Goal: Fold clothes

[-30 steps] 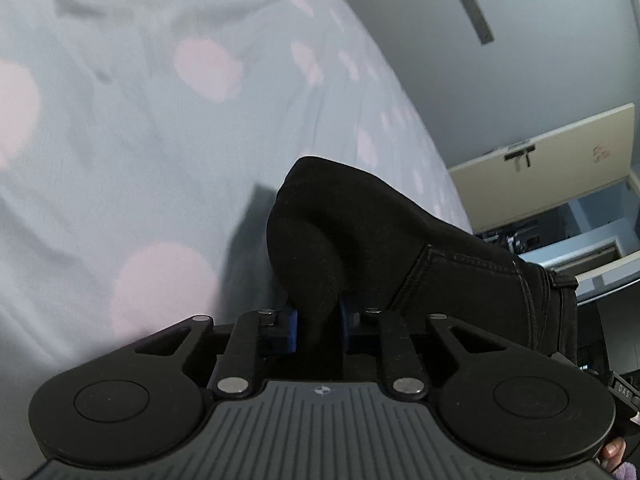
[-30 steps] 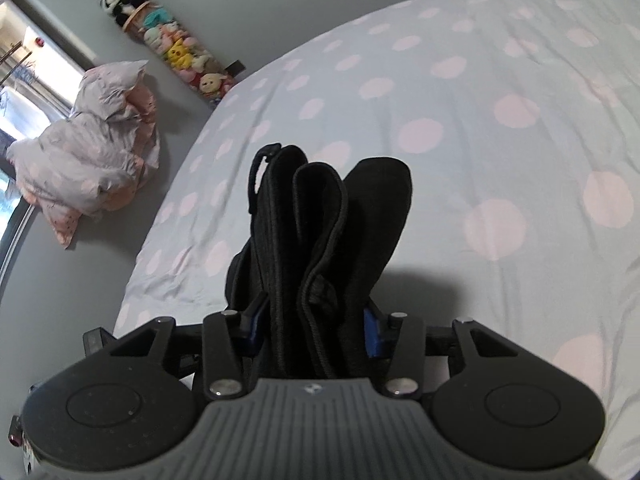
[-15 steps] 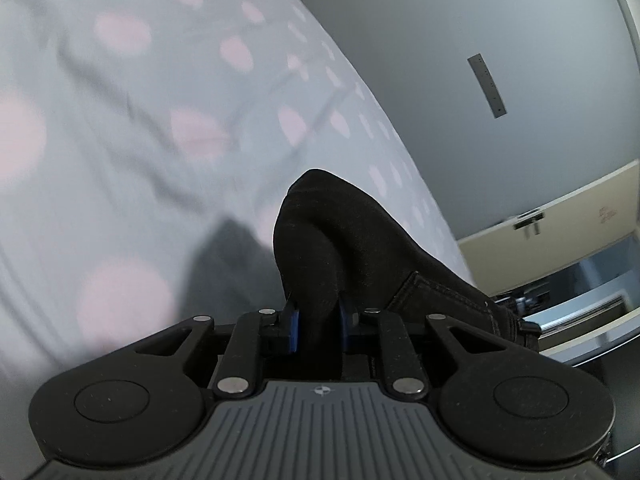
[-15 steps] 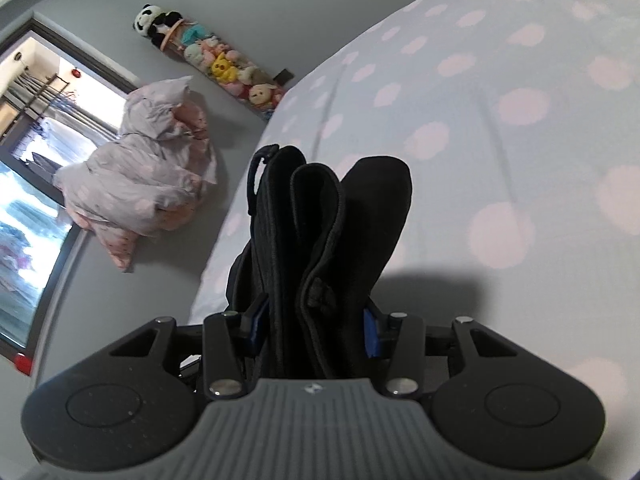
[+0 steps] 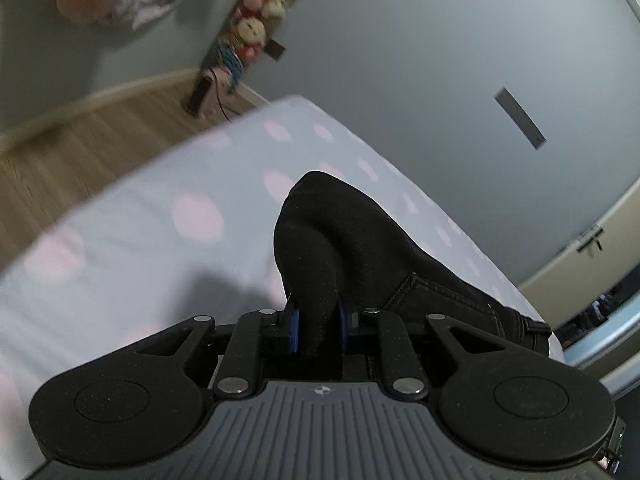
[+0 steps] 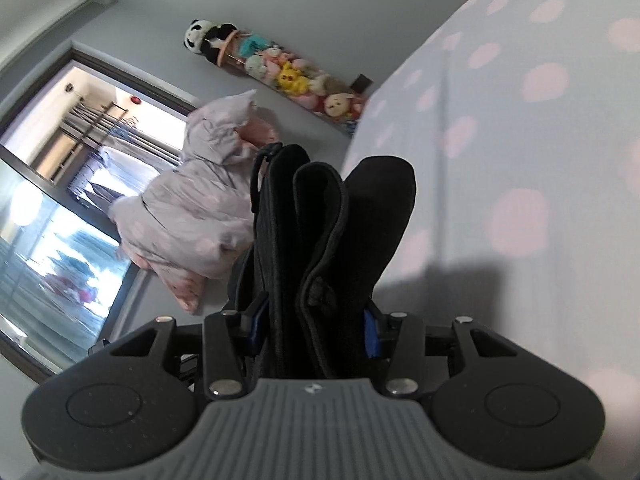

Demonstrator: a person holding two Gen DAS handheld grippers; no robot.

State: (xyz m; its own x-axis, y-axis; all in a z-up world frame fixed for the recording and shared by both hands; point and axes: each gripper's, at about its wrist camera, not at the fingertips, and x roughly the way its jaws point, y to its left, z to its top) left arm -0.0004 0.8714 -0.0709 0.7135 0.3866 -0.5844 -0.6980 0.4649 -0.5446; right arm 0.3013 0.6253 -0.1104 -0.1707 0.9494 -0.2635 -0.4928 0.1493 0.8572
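Black jeans (image 5: 360,248) hang above a pale bed sheet with pink dots (image 5: 160,240). My left gripper (image 5: 318,326) is shut on a fold of the jeans, its blue pads pressed against the cloth; a stitched seam trails to the right. In the right wrist view, my right gripper (image 6: 314,326) is shut on a thick bunch of several folded layers of the same black jeans (image 6: 320,232), with a belt loop at the top left. The bed (image 6: 520,160) lies to the right of that bunch.
A crumpled pink-dotted duvet (image 6: 192,216) is heaped on the floor by a large window (image 6: 60,184). A row of plush toys (image 6: 280,72) lines the grey wall. Wooden floor (image 5: 80,148) shows past the bed's corner. A cream cupboard door (image 5: 580,264) stands at right.
Both grippers have swung with the jeans still gripped: the left view rose from the sheet to the bed's corner, floor and wall. The right view turned toward the window and duvet.
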